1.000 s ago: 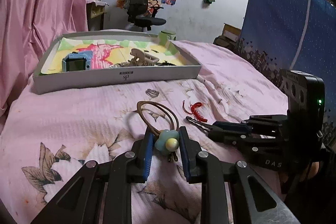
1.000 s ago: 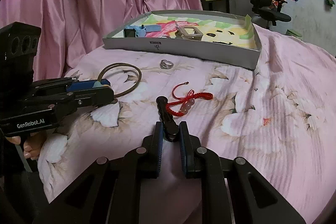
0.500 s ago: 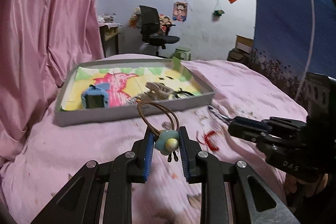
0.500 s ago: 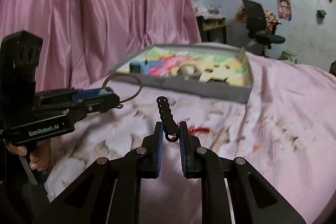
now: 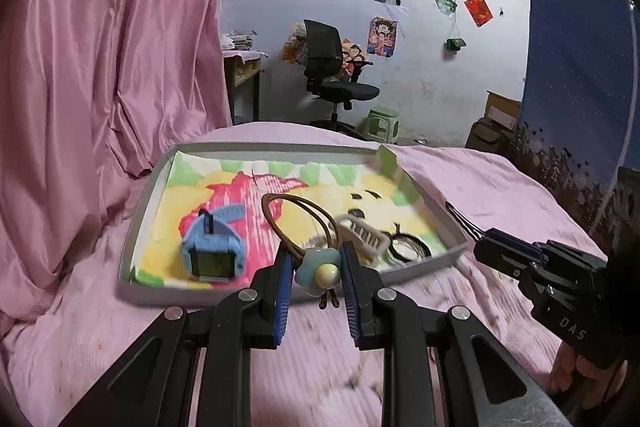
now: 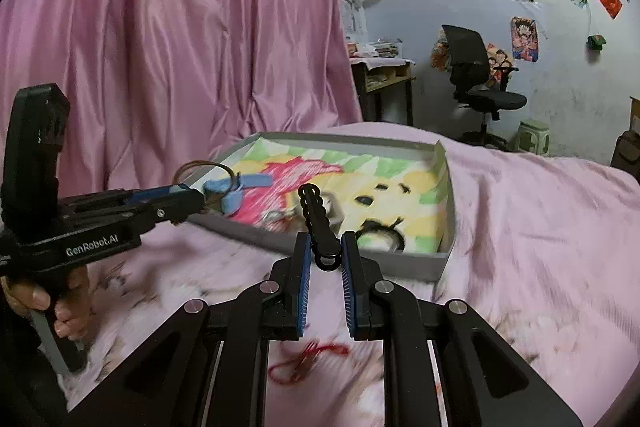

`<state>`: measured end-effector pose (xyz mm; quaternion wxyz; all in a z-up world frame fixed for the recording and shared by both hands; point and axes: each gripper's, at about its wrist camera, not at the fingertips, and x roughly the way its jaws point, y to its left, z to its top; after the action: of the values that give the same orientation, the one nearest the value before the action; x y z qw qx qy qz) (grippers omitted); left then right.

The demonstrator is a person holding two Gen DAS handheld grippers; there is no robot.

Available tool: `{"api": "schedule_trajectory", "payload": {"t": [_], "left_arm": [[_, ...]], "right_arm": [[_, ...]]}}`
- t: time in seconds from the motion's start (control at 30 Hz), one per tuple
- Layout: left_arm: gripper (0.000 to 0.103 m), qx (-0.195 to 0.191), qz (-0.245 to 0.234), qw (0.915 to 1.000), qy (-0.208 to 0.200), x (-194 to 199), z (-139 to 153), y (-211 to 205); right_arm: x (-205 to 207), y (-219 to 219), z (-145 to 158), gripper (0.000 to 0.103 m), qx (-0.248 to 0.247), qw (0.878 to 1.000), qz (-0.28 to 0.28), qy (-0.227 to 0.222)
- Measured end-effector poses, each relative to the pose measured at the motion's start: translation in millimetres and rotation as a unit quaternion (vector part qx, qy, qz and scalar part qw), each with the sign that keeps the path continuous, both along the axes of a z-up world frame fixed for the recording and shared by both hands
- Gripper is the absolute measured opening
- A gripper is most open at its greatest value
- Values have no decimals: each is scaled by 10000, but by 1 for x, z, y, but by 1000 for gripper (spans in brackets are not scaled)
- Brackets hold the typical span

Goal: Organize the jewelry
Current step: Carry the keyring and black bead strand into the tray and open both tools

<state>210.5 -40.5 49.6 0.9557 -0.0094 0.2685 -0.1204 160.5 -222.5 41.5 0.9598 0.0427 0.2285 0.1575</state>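
Jewelry is held in both grippers: the left gripper [image 5: 316,277] is clamped on a hair tie [image 5: 296,223], the right gripper [image 6: 323,259] on a black clip [image 6: 318,227]. The tray [image 5: 132,263] lies just ahead of and below both tools. The left one is judged nearer to it, and the clip's long axis points toward it.

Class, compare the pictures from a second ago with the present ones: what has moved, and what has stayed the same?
Both grippers have lifted off the bedspread and moved toward the tray. The left gripper carried up the flower hair tie; the right gripper carried up the black hair clip. The red string bracelet stayed on the bed, and the blue watch stayed in the tray.
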Motion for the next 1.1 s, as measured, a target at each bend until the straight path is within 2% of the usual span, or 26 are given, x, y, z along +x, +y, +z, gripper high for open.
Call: {"api": "schedule_trajectory", "payload": {"t": [0.2, 0.4, 0.5, 0.7, 0.87, 1.1], "left_arm": [[22, -135, 78, 9998, 125, 32, -3, -2], [22, -20, 130, 9990, 425, 59, -15, -11], [22, 15, 113, 9974, 712, 74, -23, -12], [22, -75, -56, 9924, 1225, 89, -37, -11], [22, -41, -36, 9894, 1454, 95, -44, -12], [23, -45, 15, 9869, 1613, 99, -47, -12]], "right_arm": [[29, -2, 0, 13, 85, 9998, -179, -32], [53, 4, -2, 14, 44, 9996, -269, -44], [69, 7, -5, 13, -50, 9993, -359, 105], [98, 9, -23, 13, -58, 9961, -466, 746], [107, 10, -35, 14, -42, 9930, -459, 1087], [112, 10, -43, 14, -32, 9910, -452, 1260]]}}
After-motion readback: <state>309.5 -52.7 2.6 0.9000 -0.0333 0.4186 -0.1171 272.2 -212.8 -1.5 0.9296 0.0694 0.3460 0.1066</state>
